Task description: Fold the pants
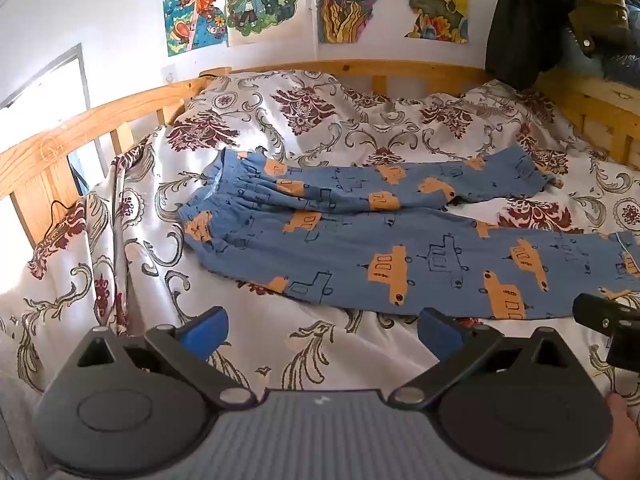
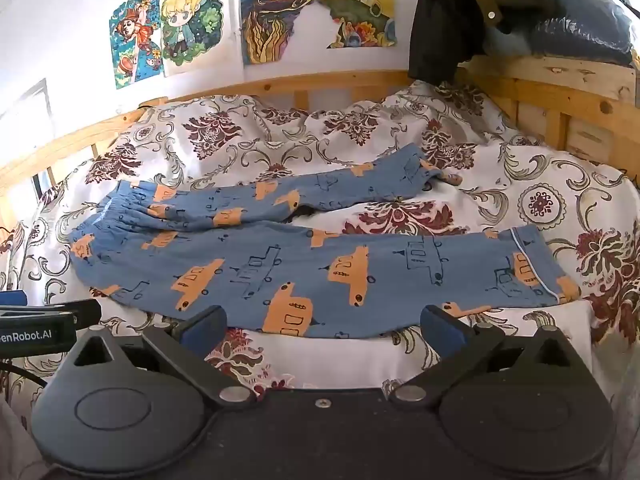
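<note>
A bedroom: a wooden bed frame (image 1: 100, 114) stands against a white wall hung with bright cartoon posters (image 1: 232, 0), and dark jackets (image 1: 560, 20) hang over the frame's far right corner. A white bedspread (image 2: 320, 360) with maroon and grey flourishes covers the bed.

The pants (image 2: 304, 276), blue with orange cars, lie spread flat across the middle of the bed, waistband toward the left edge and legs reaching toward the right. The near leg lies straight along the front; the far leg angles away toward the back right, so the two legs part in a narrow V.

The left tongs (image 1: 320, 332) hover over bare bedspread just in front of the pants' near edge, blue tips wide apart, holding and touching nothing. The right tongs (image 2: 324, 326) are likewise spread wide and empty, their tips level with the lower hem of the near leg; whether they brush the cloth cannot be told.
</note>
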`<state>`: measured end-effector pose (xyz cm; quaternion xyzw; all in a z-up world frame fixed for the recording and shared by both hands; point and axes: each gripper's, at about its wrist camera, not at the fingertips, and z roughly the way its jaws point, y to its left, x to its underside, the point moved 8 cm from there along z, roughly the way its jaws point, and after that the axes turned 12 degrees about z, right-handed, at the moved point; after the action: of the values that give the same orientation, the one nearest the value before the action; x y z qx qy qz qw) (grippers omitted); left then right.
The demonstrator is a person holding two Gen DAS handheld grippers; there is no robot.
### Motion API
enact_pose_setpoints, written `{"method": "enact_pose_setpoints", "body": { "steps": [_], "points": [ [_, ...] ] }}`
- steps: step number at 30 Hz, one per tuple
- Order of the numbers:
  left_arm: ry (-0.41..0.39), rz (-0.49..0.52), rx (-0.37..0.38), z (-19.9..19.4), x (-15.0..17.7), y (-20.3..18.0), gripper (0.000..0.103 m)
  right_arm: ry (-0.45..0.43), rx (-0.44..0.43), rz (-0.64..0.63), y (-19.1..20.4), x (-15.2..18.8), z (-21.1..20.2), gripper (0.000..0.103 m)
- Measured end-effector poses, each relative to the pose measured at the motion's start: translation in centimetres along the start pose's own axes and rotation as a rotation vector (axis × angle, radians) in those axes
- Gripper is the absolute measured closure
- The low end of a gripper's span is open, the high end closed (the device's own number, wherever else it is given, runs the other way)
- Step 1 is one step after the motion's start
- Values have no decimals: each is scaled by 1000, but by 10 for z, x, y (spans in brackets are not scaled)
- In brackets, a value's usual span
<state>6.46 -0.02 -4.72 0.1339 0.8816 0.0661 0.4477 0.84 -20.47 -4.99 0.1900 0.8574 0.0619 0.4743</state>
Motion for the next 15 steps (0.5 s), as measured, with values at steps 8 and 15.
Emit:
{"method": "enact_pose_setpoints", "body": {
  "steps": [8, 15],
  "points": [
    [2, 3, 0, 0, 0, 0, 0, 0, 2, -1, -1, 0, 1, 1],
    [6, 0, -4, 2, 3, 1, 0, 2, 4, 2, -1, 0, 1, 1]
  ]
}}
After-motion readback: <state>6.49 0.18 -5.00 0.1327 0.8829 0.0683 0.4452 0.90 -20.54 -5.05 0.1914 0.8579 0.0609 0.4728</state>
